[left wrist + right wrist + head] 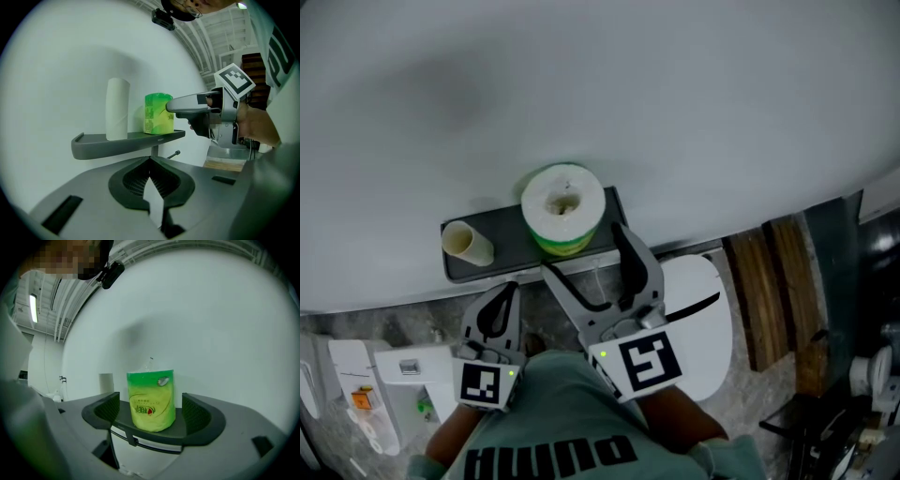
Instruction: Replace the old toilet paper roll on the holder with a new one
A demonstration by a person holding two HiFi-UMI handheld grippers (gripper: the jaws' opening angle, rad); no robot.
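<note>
The old cardboard tube [469, 243] stands at the left end of the holder's shelf [511, 248], so removal looks done. The new roll [563, 208], in its green wrapper, stands toward the shelf's right end and is not yet on the bare rod [174, 153] beneath. The right gripper [581, 248] brackets it, jaws wide, not touching. The left gripper [504, 292] is closed.
</note>
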